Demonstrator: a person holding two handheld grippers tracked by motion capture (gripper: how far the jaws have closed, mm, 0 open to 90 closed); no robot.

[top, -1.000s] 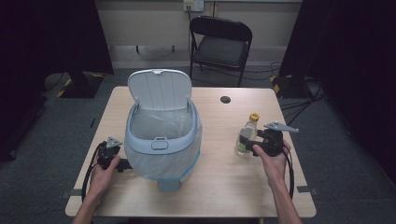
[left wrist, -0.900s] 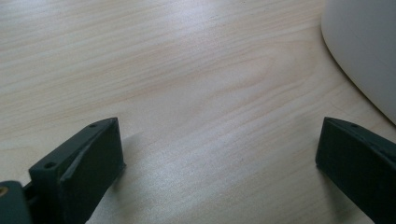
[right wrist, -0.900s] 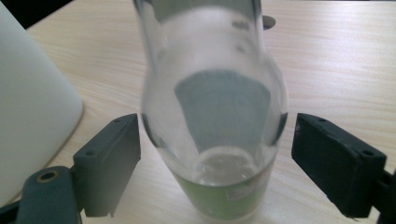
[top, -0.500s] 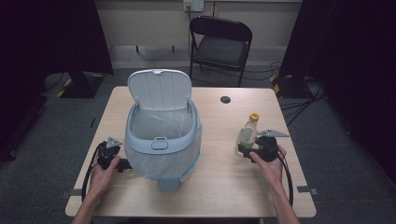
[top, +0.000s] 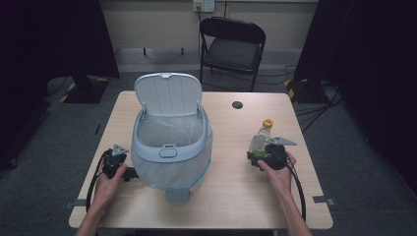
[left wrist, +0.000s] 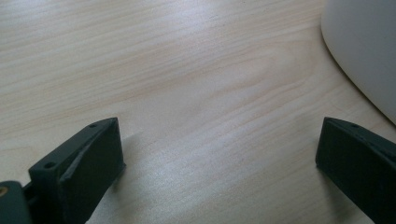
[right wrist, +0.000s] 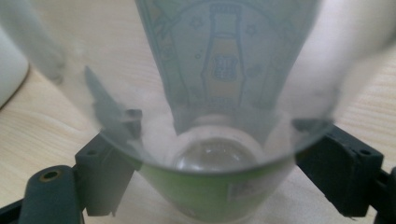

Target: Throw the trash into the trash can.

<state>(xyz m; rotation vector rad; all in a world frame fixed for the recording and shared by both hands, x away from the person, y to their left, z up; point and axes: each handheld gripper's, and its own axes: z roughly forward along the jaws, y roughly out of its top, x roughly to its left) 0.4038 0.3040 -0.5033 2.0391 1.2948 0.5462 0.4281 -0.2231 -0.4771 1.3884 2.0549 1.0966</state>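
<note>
A pale blue bin (top: 169, 147) with a clear liner stands mid-table, its lid (top: 168, 93) tipped up and back. Low beside the bin's left wall (left wrist: 364, 51), my left gripper (top: 132, 173) (left wrist: 219, 144) is open over bare wood. A clear plastic bottle (top: 259, 140) (right wrist: 219, 70) with a yellow cap (top: 267, 123) and a green label leans at the table's right. My right gripper (top: 254, 156) (right wrist: 215, 158) is shut on its lower end, and both fingers (right wrist: 105, 172) press its sides. The bottle's base faces the camera in the right gripper view.
A small black round disc (top: 237, 104) lies at the back of the wooden table (top: 236, 206). A black folding chair (top: 231, 46) stands behind the table. Cables trail from both grippers toward the front edge. The bin's side (right wrist: 9, 70) lies left of the bottle.
My right gripper has drawn a little left and toward the person with the bottle, which now leans more. The left gripper and the bin have stayed put.
</note>
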